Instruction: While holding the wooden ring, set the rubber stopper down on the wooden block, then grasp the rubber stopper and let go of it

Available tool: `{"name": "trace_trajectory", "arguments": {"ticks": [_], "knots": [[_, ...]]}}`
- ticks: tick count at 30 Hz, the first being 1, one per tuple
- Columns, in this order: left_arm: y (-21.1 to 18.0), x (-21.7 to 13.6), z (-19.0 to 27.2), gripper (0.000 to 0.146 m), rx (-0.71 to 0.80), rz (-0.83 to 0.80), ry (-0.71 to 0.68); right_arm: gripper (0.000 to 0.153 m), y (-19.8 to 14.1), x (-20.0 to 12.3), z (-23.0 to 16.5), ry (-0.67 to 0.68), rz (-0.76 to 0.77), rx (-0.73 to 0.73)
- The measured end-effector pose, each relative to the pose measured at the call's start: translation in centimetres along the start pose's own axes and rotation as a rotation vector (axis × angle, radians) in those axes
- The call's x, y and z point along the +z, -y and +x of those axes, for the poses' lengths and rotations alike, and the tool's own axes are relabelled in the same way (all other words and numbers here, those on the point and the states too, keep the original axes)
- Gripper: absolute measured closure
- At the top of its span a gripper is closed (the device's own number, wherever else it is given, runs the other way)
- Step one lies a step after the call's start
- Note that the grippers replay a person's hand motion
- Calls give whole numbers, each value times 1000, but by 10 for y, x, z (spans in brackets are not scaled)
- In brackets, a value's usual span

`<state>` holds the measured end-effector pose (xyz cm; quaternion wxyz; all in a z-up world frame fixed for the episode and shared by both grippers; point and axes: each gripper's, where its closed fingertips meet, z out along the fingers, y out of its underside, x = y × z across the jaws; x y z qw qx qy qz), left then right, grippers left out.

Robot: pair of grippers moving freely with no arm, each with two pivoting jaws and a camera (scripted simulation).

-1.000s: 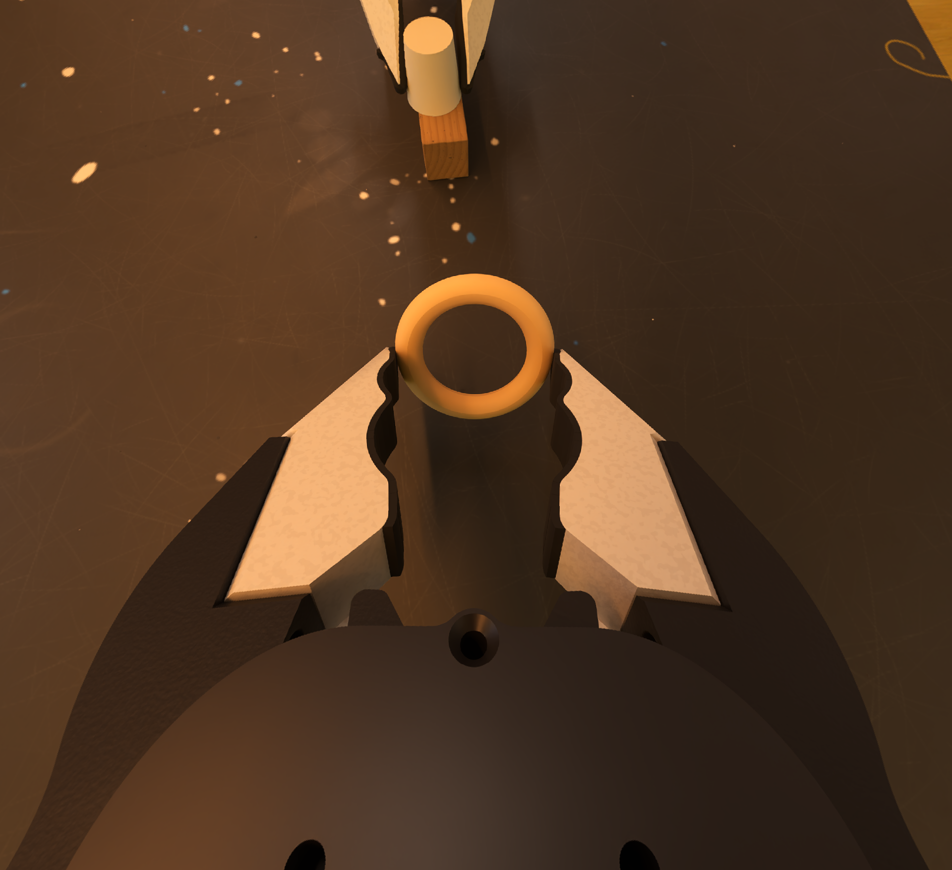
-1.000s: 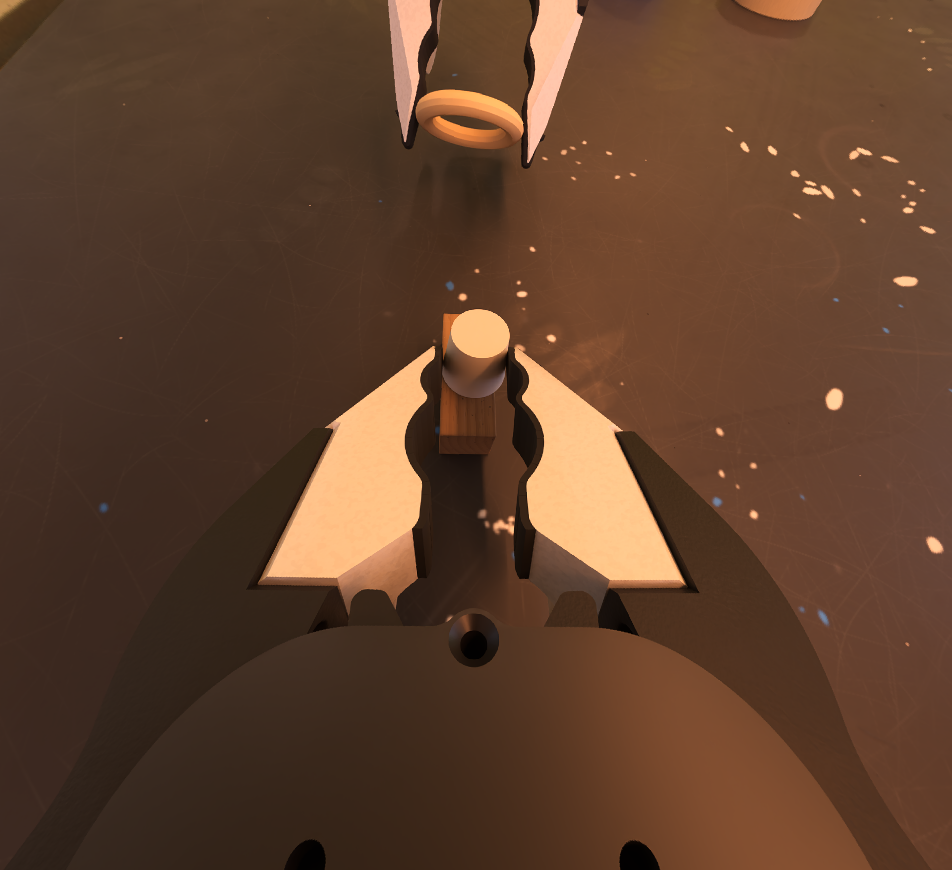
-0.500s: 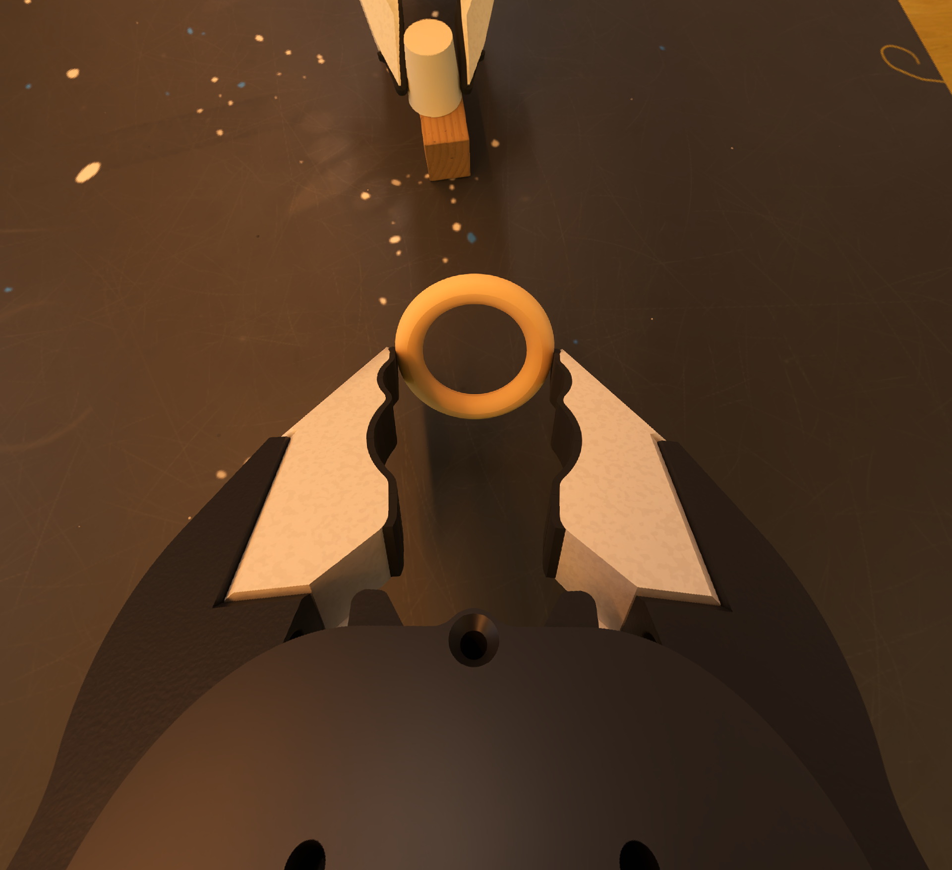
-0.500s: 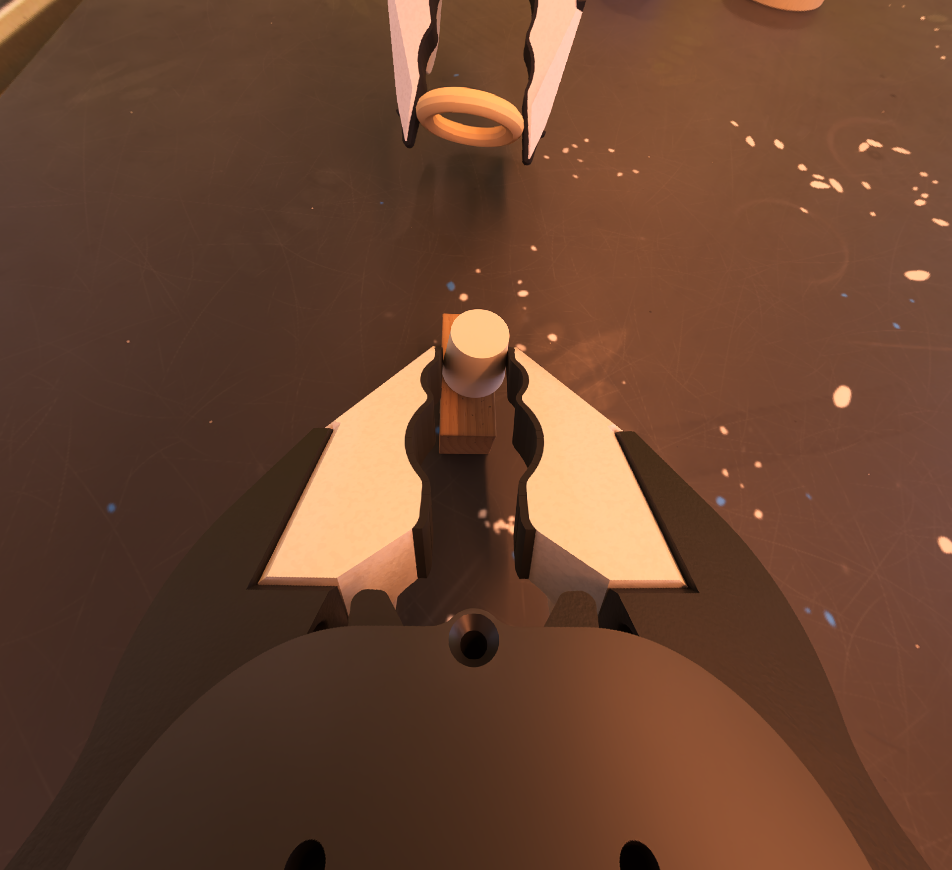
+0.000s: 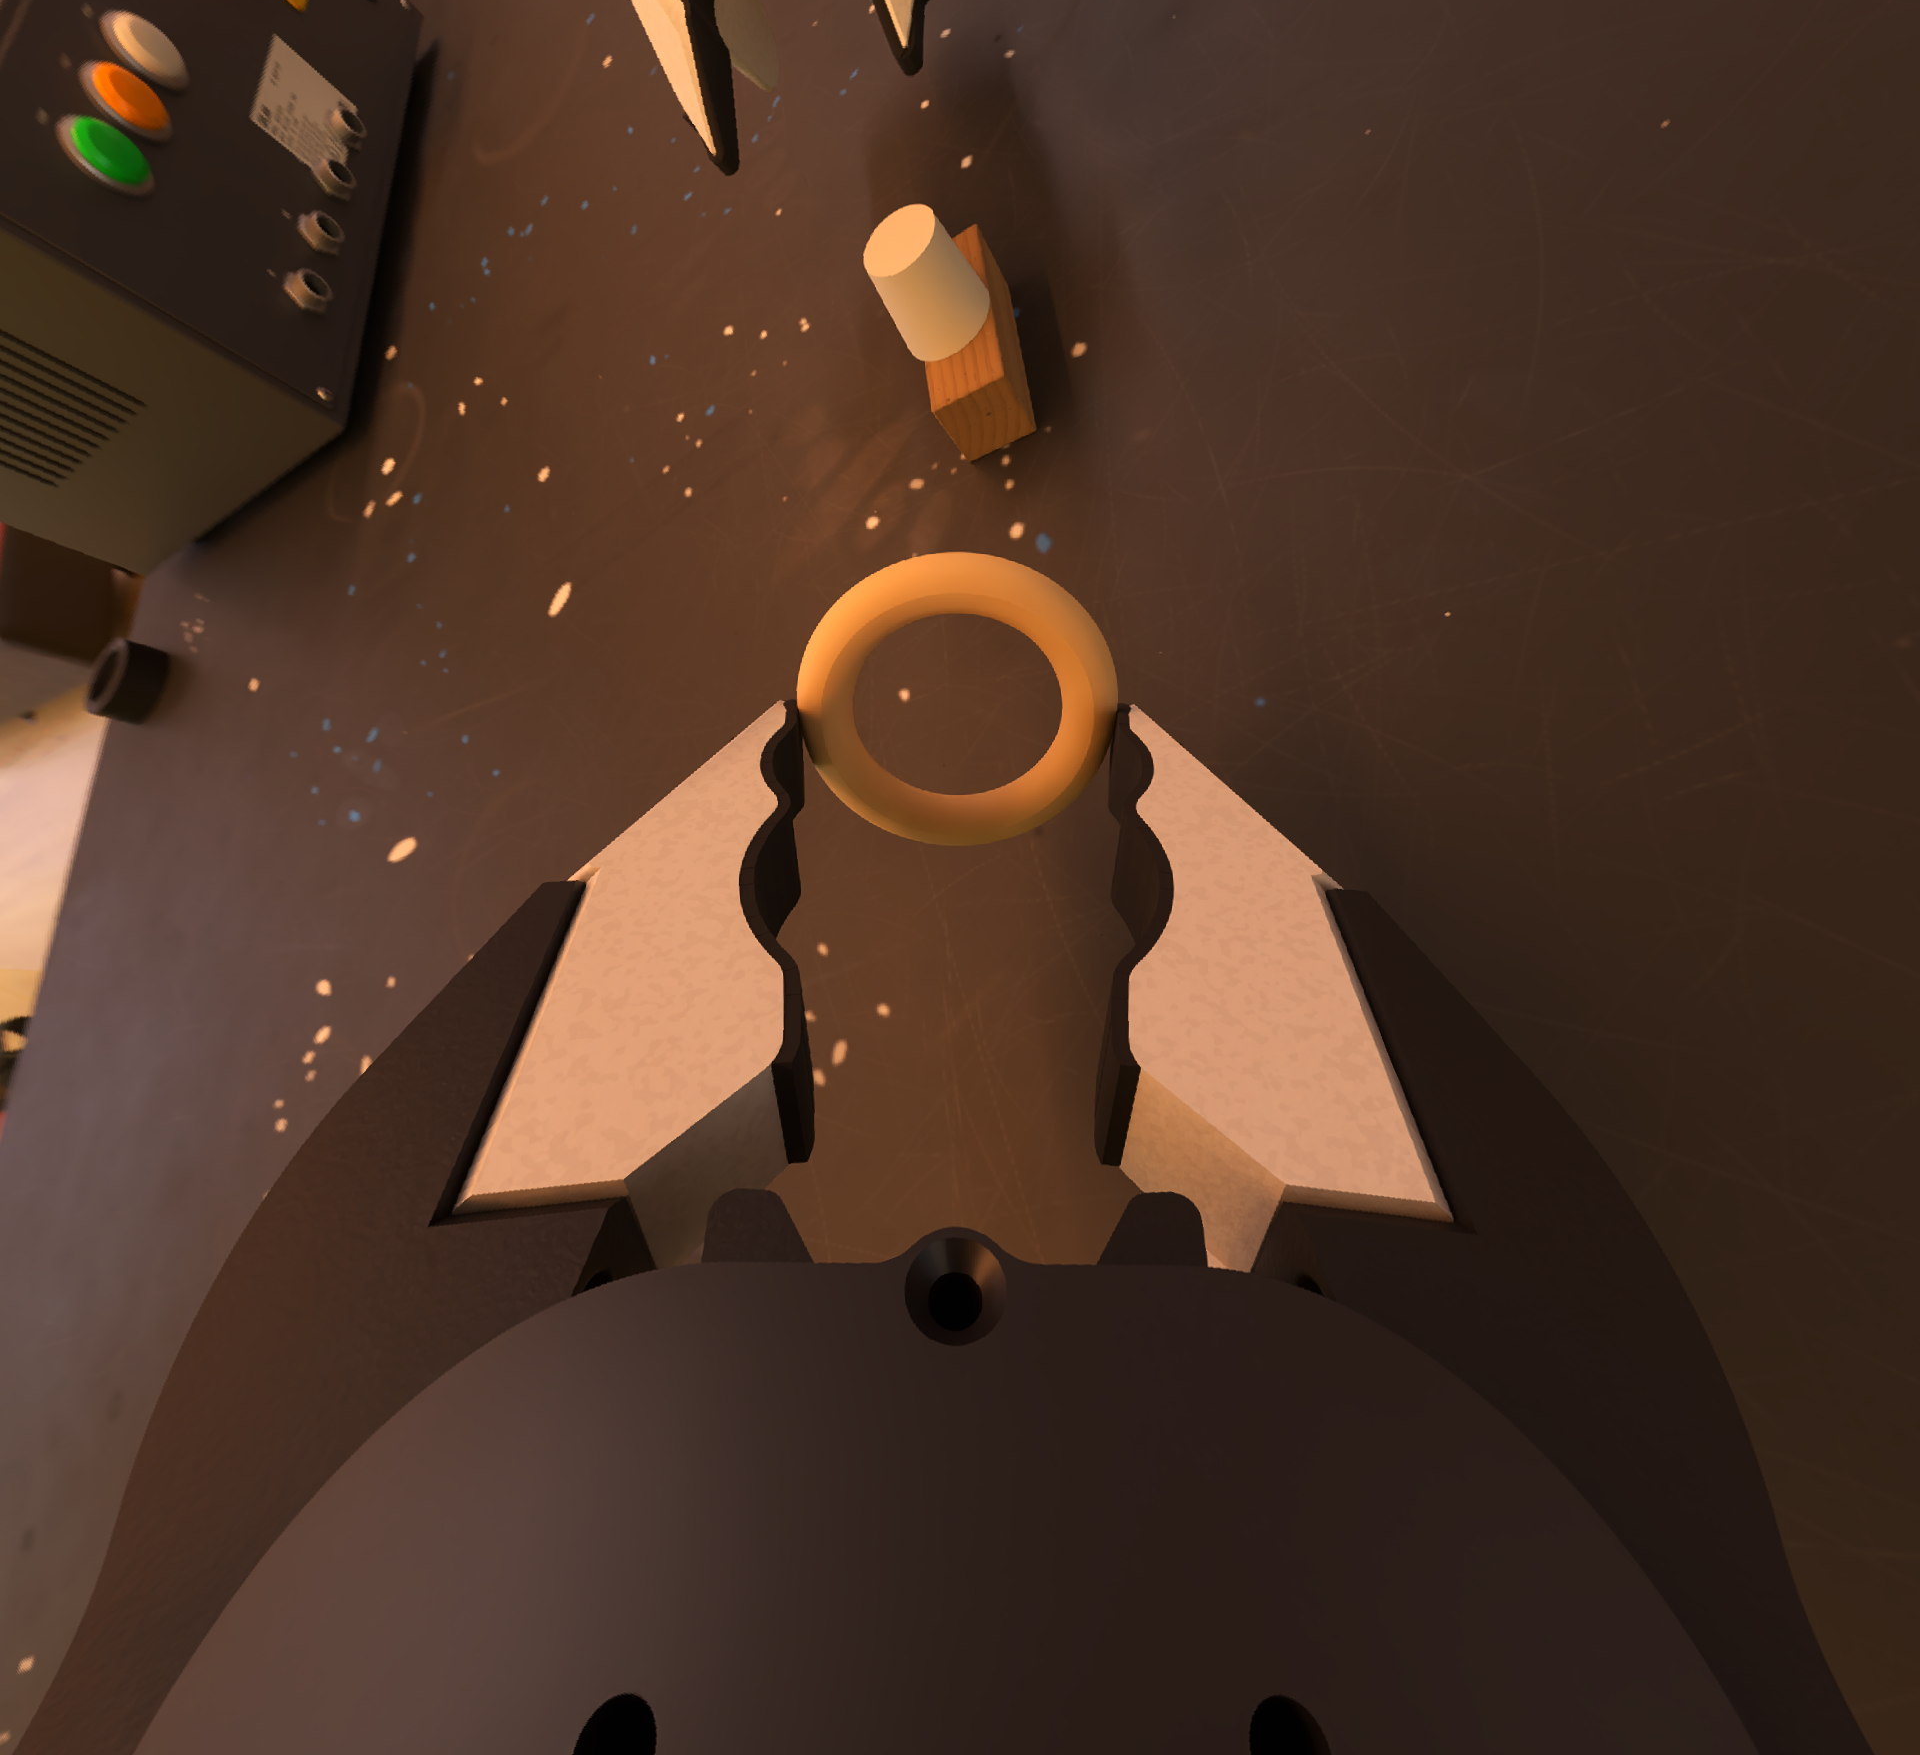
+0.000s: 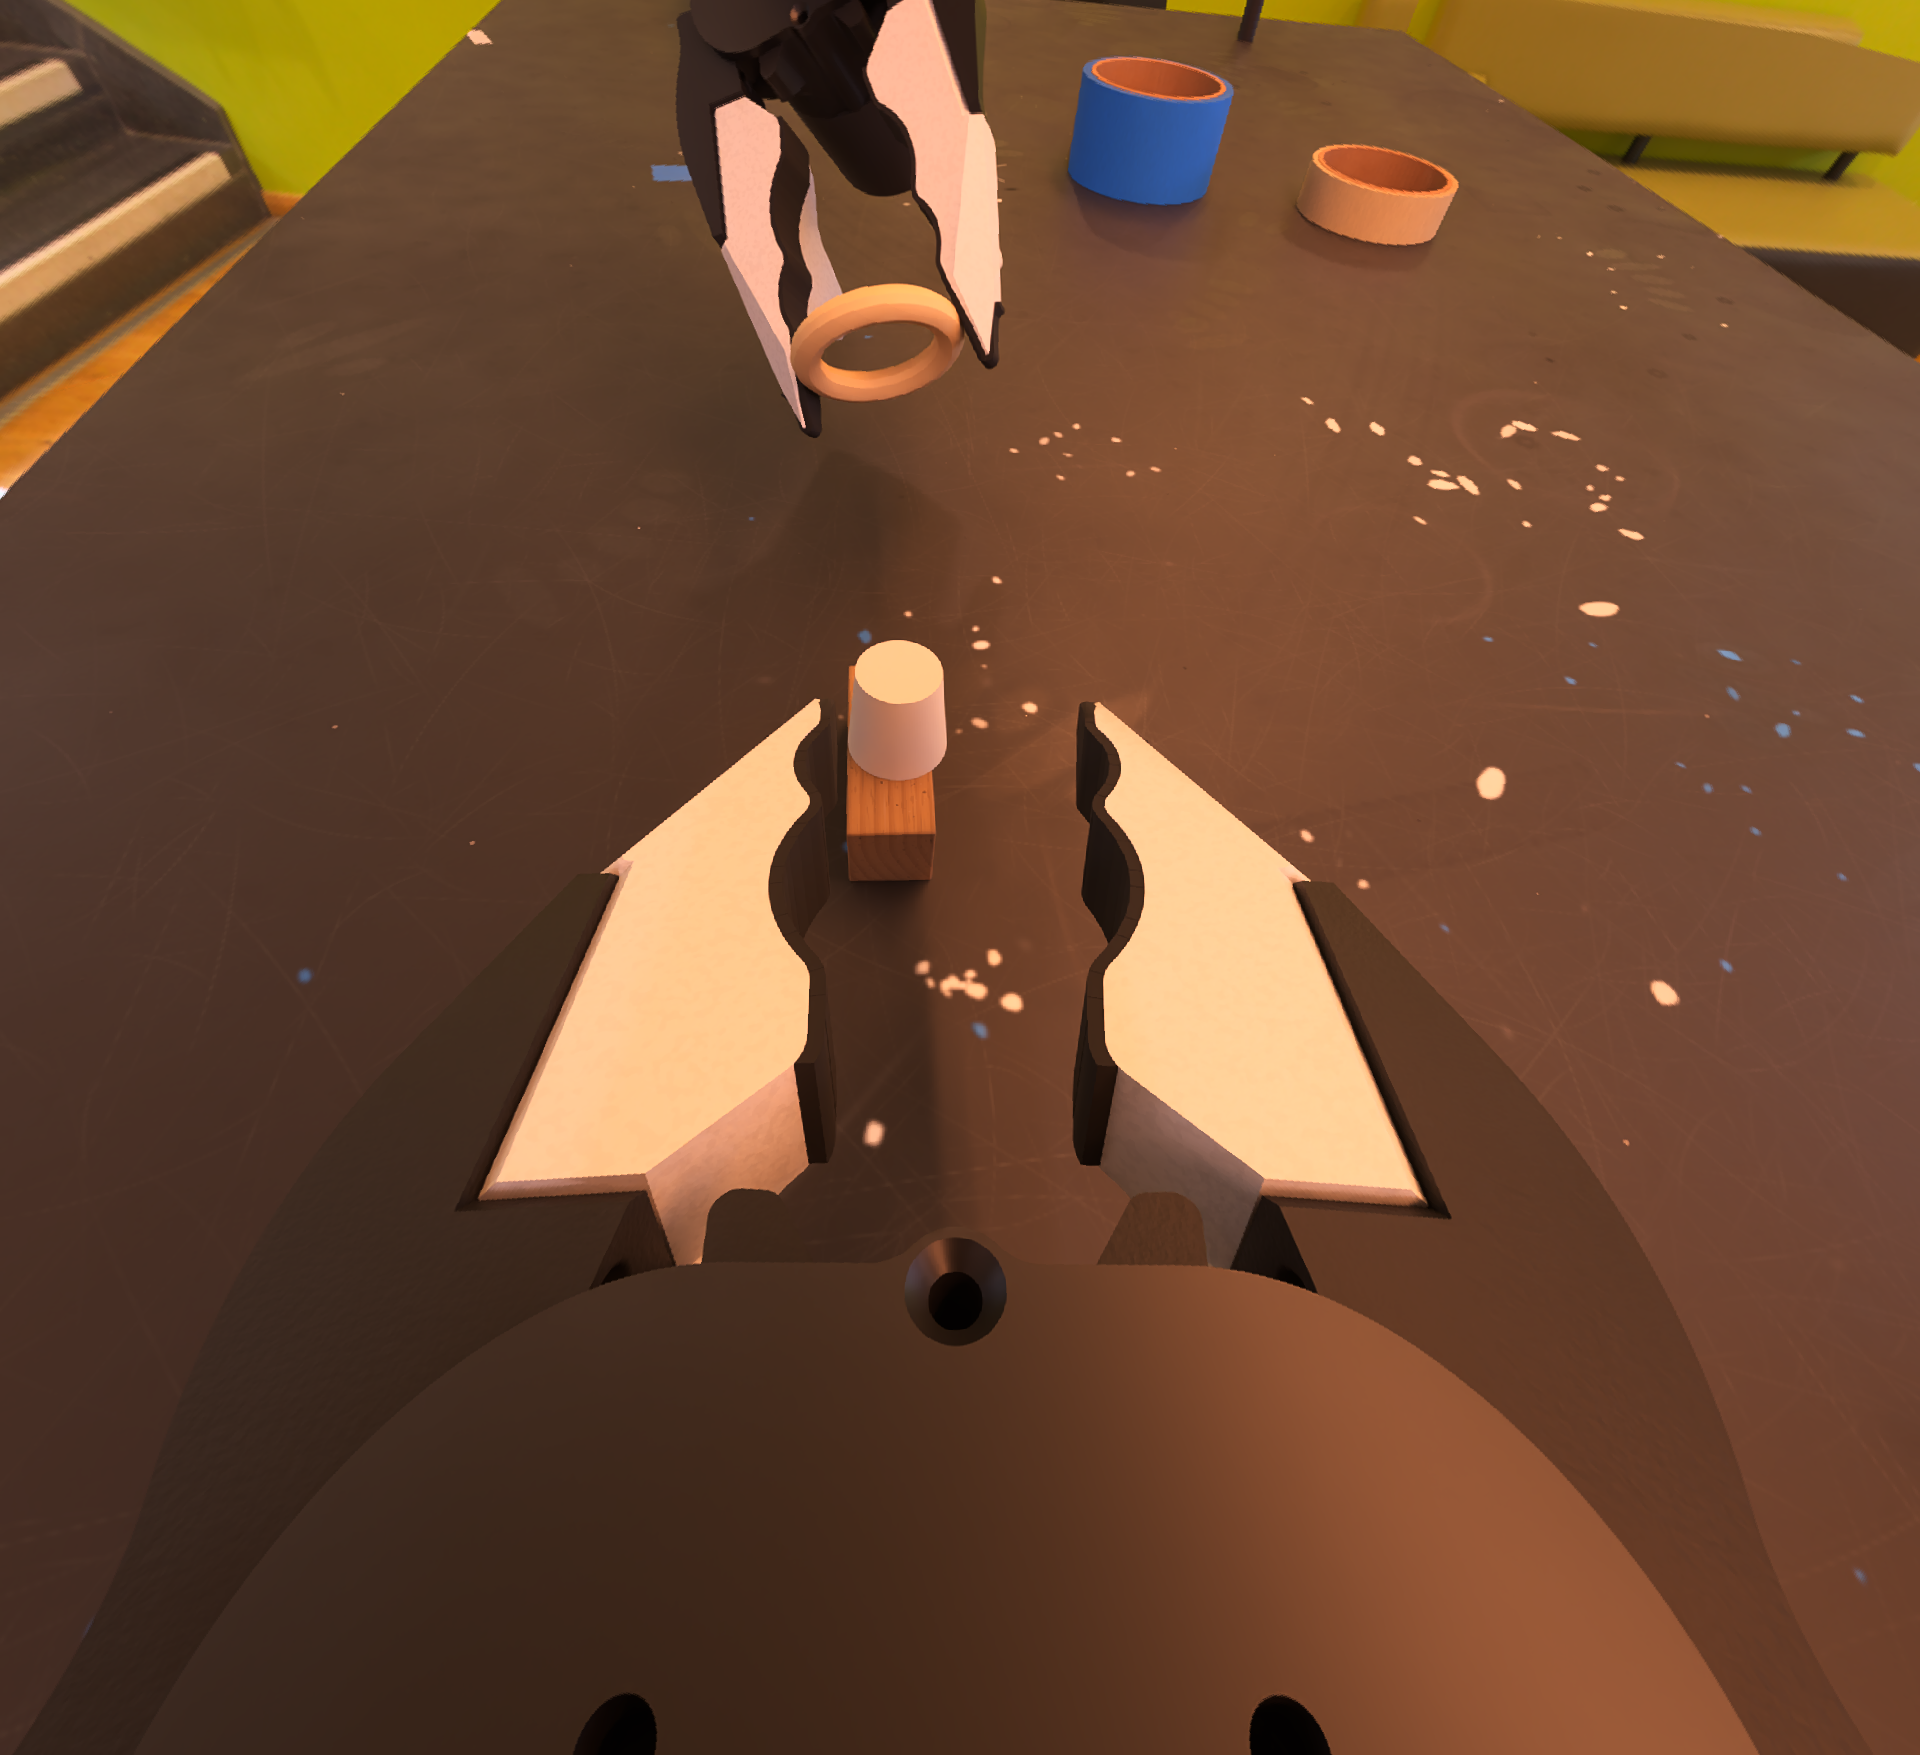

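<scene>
Right wrist view shows the dark table (image 6: 364, 614) filling the frame, the right gripper (image 6: 951, 718) spread wide and empty at centre, the left gripper (image 6: 894, 396) clamping the wooden ring (image 6: 831, 375) at upper centre, and the rubber stopper (image 6: 897, 713) upright on the wooden block (image 6: 889, 832) beside the right gripper's left fingertip.

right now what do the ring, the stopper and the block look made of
Wooden ring: smooth tan, matte, no clear grain, so wood is likely, not sure. Rubber stopper: plain cream, dull, tapered, rubber-like. Wooden block: wood, with grain lines on its faces.
</scene>
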<state>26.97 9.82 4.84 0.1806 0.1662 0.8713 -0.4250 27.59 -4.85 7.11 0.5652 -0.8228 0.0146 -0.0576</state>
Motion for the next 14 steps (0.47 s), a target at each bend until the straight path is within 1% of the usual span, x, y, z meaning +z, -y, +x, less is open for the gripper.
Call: {"name": "trace_trajectory", "arguments": {"ticks": [3, 7, 14], "knots": [[1, 0, -1, 87, 35, -3, 24, 107, 0, 0, -1, 2, 0, -5], [0, 0, -3, 87, 55, -13, 40, 112, 1, 2, -6, 23, -3, -17], [-2, 0, -5, 87, 6, -7, 25, 112, -4, 19, -15, 37, -48, -59]]}}
